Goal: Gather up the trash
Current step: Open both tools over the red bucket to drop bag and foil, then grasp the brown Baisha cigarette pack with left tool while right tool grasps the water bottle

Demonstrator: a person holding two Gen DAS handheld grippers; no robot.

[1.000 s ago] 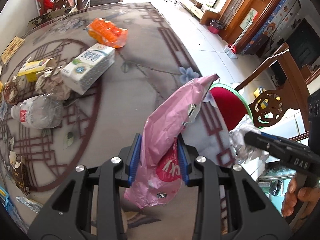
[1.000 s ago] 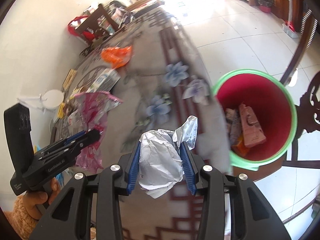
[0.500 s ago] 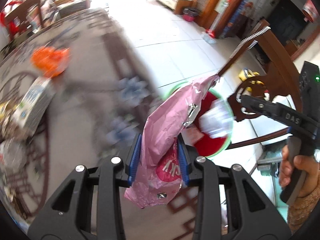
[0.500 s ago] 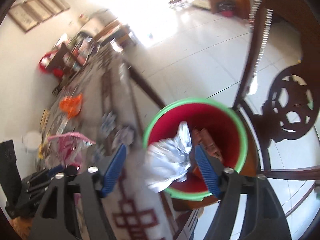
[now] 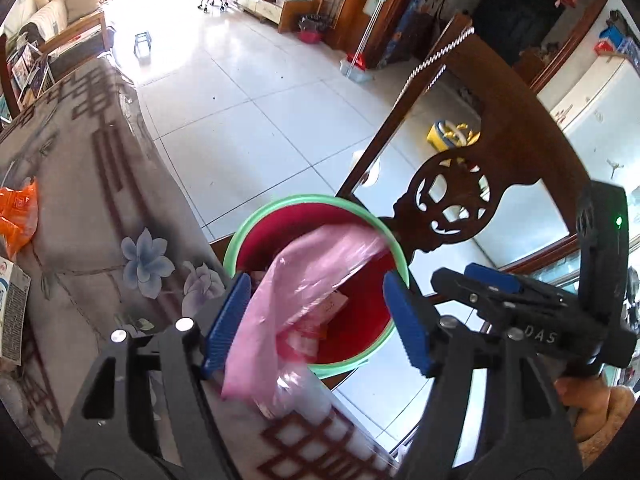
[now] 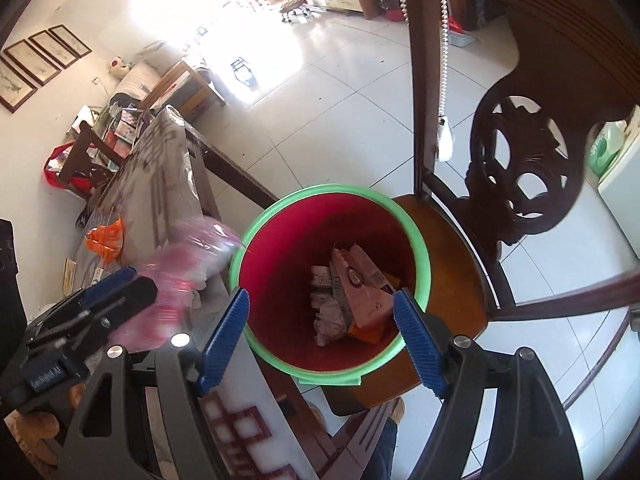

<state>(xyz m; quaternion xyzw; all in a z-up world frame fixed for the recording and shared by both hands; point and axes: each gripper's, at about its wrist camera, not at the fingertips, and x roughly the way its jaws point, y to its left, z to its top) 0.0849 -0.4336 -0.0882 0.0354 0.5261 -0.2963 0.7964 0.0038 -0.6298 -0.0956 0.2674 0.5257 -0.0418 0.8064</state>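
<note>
The step in hand is the drop: both grippers hang over the red bin with the green rim [image 6: 416, 236], which stands on the seat of a carved wooden chair [image 6: 516, 184] right at the edge of the table [image 5: 132, 208]. The left gripper [image 5: 316, 320] has just been opening its jaws, and the pink snack wrapper [image 5: 304, 276] is still between them, blurred and apparently slipping loose; it lies against the left blue pad but nothing presses on it from the other side, and its upper end already leans in over the bin's mouth. The right gripper [image 6: 322, 336] has its jaws spread wide with nothing between them, directly above the bin, where a crumpled silver foil wad [image 6: 330, 322] lies beside a pink carton [image 6: 362, 292] and other scraps. The lower end of the wrapper hangs over the table edge rather than the bin, so it could catch on the rim or fall short; a small shake or a nudge toward the bin's middle seems sensible if it clings. After that, the task looks far from finished: an orange plastic bag [image 5: 18, 216] and a milk carton [image 5: 10, 312] remain on the patterned tablecloth, so the next move calls for both hands to swing back over the table and each pick another piece.
</note>
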